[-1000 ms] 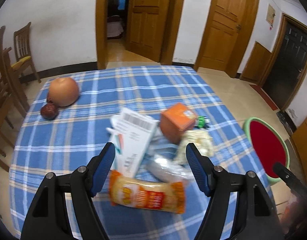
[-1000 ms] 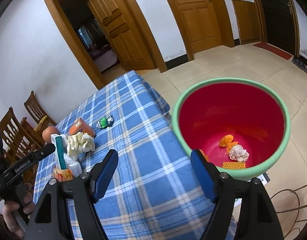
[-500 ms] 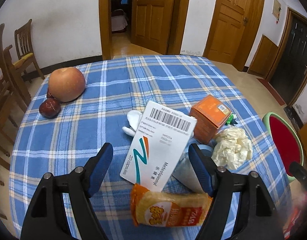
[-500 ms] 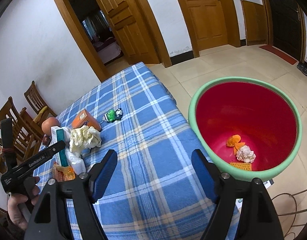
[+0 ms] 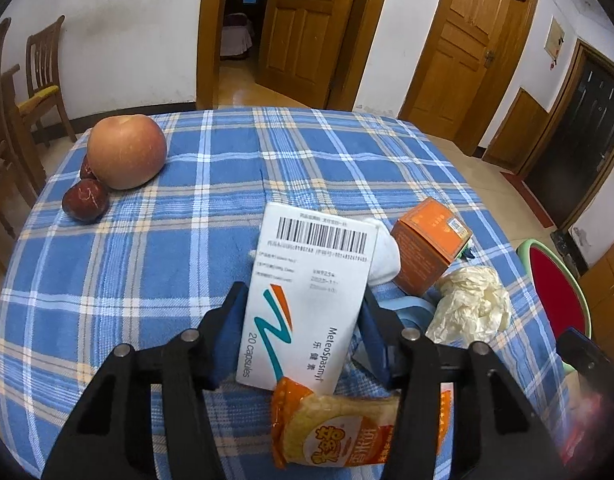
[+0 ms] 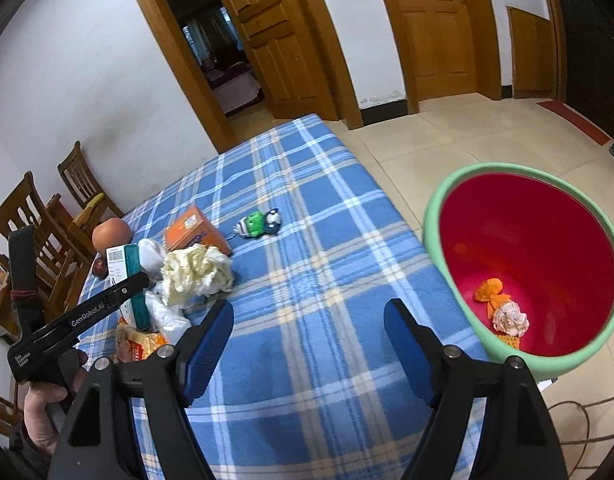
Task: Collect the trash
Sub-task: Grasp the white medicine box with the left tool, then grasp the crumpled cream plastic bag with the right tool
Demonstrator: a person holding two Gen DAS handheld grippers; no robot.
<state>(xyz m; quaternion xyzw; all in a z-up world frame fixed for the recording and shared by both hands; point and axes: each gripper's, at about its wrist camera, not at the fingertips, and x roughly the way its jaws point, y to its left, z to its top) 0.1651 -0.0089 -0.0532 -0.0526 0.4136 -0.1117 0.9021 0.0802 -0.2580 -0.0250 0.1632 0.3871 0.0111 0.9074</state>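
Note:
A white medicine box [image 5: 311, 300] lies tilted on the trash pile on the blue plaid table [image 5: 179, 264]. My left gripper [image 5: 303, 292] has its jaws closing on the box, one blue pad against each long side. An orange snack wrapper [image 5: 339, 428] lies under the box's near end. Beside them are an orange carton [image 5: 431, 244] and crumpled pale paper [image 5: 471, 304]. My right gripper [image 6: 309, 308] hangs open over bare cloth near the table's edge, holding nothing. The red bin with a green rim [image 6: 435, 208] stands on the floor to its right, with scraps inside.
An apple [image 5: 125, 152] and dark red fruits [image 5: 85, 200] sit at the table's far left. A green toy keychain [image 6: 259, 222] lies mid-table. Wooden chairs [image 5: 39, 80] stand left of the table. A clear plastic bag [image 6: 167, 316] lies in the pile. A cable [image 6: 579, 424] runs on the floor.
My left gripper came forward and down over the pile, and its jaws narrowed onto the medicine box. My right gripper swung left, so the bin now lies further right in its view.

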